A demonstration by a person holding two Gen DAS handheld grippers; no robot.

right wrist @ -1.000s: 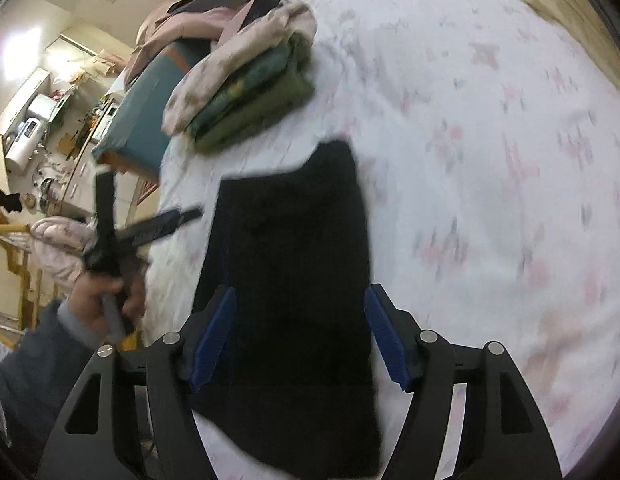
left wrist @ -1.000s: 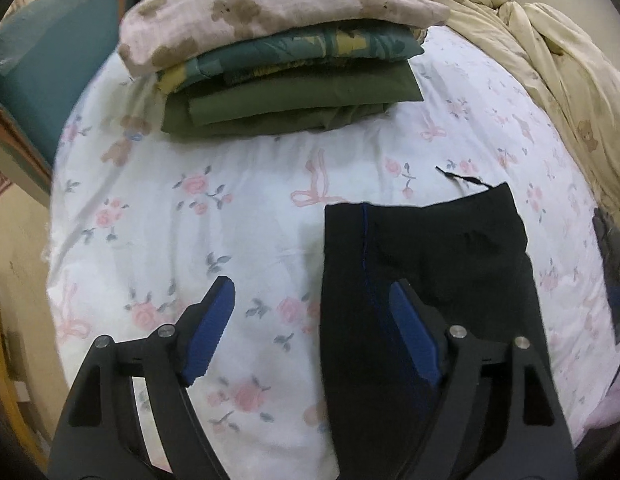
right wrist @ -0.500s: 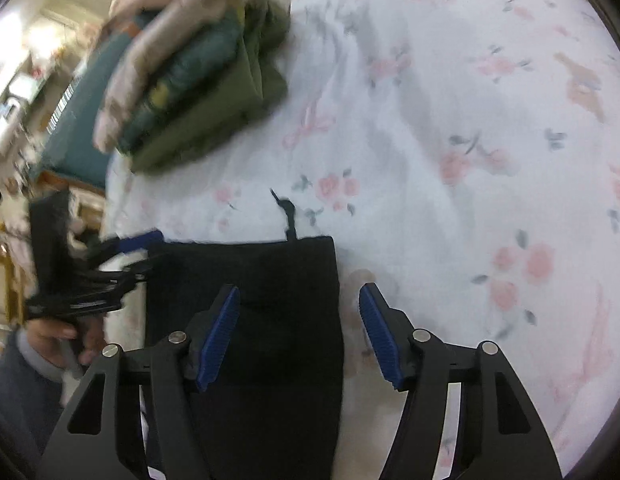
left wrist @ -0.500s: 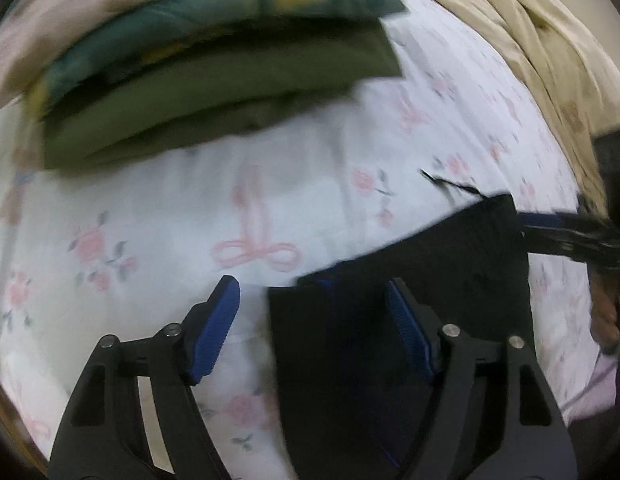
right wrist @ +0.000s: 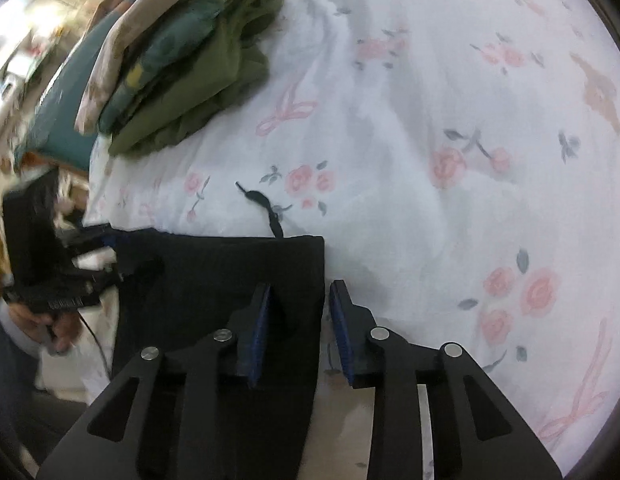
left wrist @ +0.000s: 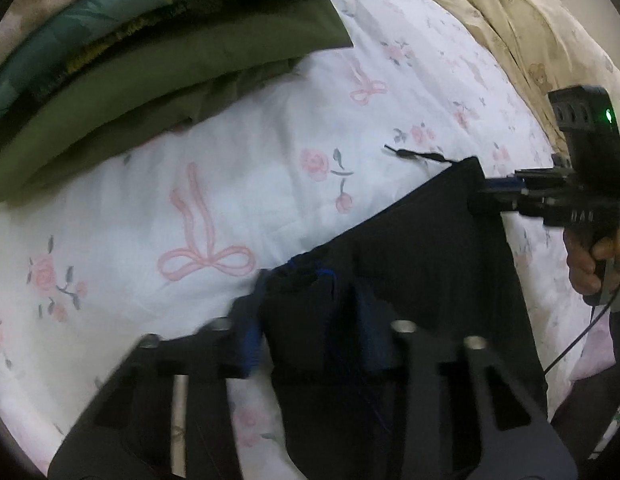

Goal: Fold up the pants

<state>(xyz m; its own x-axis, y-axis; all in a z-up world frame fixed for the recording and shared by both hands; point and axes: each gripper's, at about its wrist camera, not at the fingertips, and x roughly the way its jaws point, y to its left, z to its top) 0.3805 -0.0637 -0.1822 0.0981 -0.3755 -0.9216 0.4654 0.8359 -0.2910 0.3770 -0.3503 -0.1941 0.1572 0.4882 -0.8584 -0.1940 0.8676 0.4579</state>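
Pants (left wrist: 429, 280): black, flat on the bed (right wrist: 429, 120), already folded to a narrow panel. Waist end lies ahead of both tools, drawstring (right wrist: 266, 208) trailing off past it.

Left tool (left wrist: 310, 332): a second ago your pads stood wide over the near-side edge. Now they have drawn in on the waist corner, and cloth with blue stitching is bunched up between them. I read this as a pinch on the pants, though the view is blurred.

Right tool (right wrist: 298, 332): also narrowed since a second ago. It straddles the opposite waist edge, left pad on the cloth, right pad on the sheet just beside the hem. A sliver of sheet shows between pad and hem, so there is no bite yet.

Meaning: both waist corners addressed, so the next fold looks imminent. Finish closing the right before you lift.

Stack (left wrist: 150, 60) of folded clothes lies ahead of the left tool, apart from the pants.
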